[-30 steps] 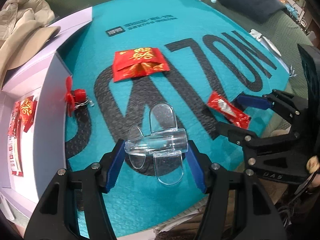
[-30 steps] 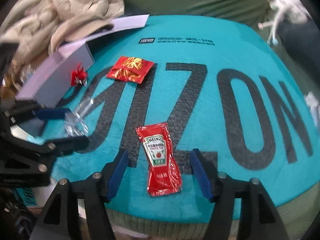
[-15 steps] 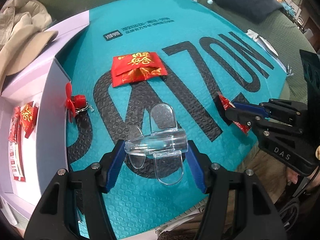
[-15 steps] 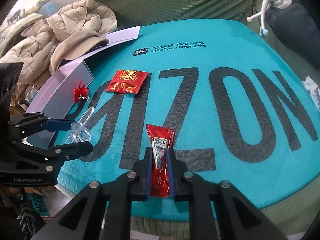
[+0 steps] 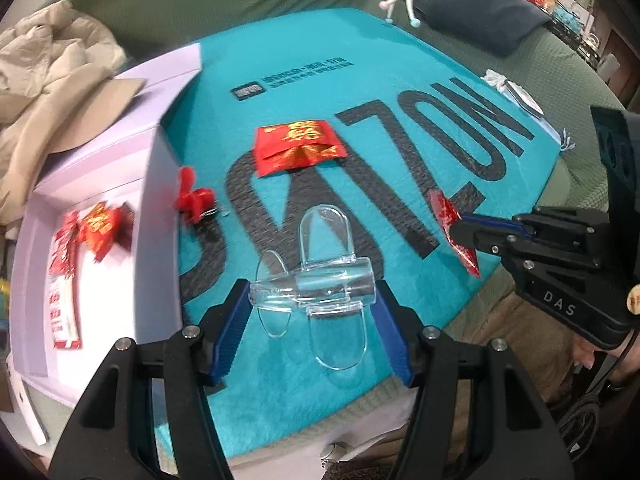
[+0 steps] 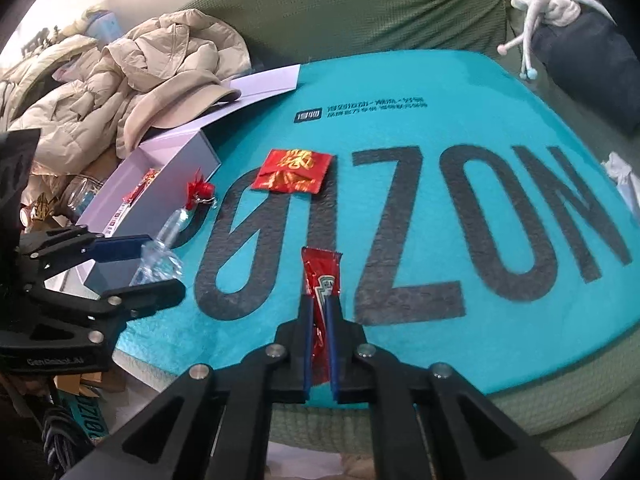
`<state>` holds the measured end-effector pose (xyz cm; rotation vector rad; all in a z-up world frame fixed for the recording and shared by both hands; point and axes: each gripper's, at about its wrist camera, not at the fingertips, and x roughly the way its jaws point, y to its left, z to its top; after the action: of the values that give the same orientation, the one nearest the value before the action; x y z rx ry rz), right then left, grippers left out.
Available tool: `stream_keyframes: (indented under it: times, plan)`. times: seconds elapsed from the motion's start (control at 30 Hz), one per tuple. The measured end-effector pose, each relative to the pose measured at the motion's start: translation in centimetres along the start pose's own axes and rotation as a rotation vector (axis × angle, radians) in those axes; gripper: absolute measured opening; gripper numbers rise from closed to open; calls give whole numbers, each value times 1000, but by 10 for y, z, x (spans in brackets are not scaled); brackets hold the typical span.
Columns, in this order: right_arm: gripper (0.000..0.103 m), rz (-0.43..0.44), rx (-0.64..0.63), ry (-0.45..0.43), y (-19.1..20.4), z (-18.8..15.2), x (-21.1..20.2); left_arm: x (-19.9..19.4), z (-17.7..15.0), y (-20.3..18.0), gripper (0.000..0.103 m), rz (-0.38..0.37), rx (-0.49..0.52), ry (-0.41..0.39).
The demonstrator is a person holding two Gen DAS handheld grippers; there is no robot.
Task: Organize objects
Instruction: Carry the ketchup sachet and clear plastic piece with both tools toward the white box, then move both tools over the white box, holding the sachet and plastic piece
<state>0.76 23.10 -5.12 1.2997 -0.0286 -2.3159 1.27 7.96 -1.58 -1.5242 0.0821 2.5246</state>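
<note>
Right now I am holding one thing in each gripper, both just clear of the teal mat [image 5: 400, 64], so I am judging this to be the carry step of the tidying. My left gripper [image 5: 312, 300] is clamping a clear plastic piece [image 5: 316, 286] by its two ends, above the mat's near edge. My right gripper [image 6: 318, 320] is pinched tight on a ketchup packet [image 6: 322, 276], which is standing up between the blue pads above the near edge as well.

Next, I am expecting to swing both loads toward the lavender box [image 5: 156, 216] lying open against the mat's left edge. That is calling for clearing the box wall before letting go, and keeping the two grippers from crossing.

Counting: one clear plastic piece, one ketchup packet in hand, one red envelope [image 5: 298, 148] near the mat's middle, one small red trinket [image 5: 194, 200] at the left edge just beside the box. Inside the box I am seeing red items [image 5: 100, 226], roughly two or three; I cannot tell exactly.
</note>
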Motion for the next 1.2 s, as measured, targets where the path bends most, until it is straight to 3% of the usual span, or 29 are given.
stream_keyframes:
  times: [0.57, 0.97, 1.2]
  plan:
    - [5, 68, -81, -95, 69, -6, -44, -64, -40, 26, 59, 47, -45, -88]
    - [5, 151, -144, -147, 152, -12, -58, -107, -97, 84, 59, 80, -118, -110]
    - [5, 188, -154, -123, 184, -19, -49, -117, -100, 110, 59, 107, -164, -139]
